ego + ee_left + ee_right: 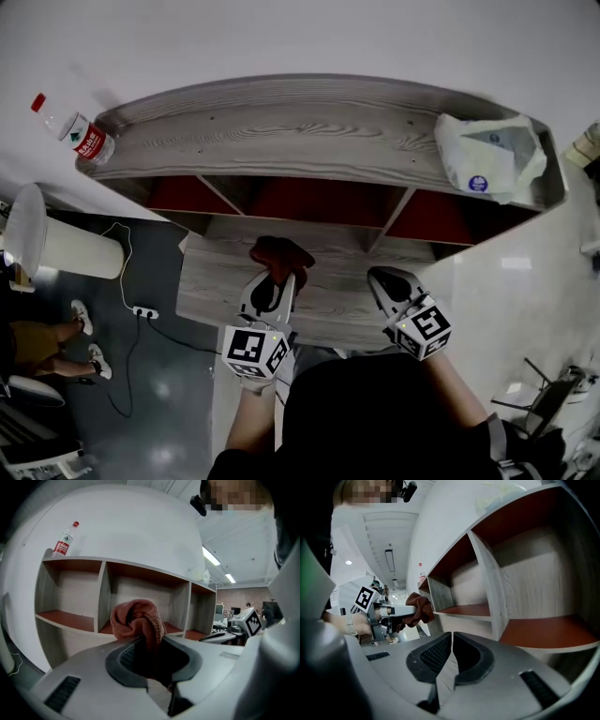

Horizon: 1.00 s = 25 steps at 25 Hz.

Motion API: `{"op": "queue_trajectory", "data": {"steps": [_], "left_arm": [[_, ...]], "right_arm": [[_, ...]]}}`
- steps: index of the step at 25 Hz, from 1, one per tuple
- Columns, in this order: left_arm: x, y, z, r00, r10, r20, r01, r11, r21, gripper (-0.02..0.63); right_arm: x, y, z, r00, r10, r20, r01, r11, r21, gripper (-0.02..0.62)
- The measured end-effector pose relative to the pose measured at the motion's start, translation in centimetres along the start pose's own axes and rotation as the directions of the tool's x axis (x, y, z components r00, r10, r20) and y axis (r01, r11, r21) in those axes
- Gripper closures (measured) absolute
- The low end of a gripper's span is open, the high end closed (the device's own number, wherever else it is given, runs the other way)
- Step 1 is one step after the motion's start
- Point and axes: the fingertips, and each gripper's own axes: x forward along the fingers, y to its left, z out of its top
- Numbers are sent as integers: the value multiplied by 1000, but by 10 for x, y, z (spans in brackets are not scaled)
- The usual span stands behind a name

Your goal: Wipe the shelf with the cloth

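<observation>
Left hand-held gripper [152,645] around cloth [136,618]

Shelf [281,127] top is free along its middle; a bottle [82,137] blocks the left end, a plastic bag [487,155] the right. Three compartments [70,590] are open at the front, split by upright dividers [103,597].

We see the shelf [281,131] in matt grey wood grain with smooth red-brown inner boards, the cloth [137,618] in nubby rust-red terry, and a thin, crinkly plastic bag [487,155] at the shelf's right corner.
</observation>
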Motion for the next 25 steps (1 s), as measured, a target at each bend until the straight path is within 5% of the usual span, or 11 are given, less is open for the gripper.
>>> {"op": "queue_trajectory", "data": {"steps": [17, 25], "left_arm": [[88, 74, 34, 992, -67, -105, 74, 995, 68, 522], [108, 77, 44, 994, -54, -94, 66, 990, 128, 433]], "right_arm": [[15, -22, 27, 962, -269, 51, 268, 963, 25, 589], [9, -28, 28, 940, -337, 50, 336, 941, 34, 589]]}}
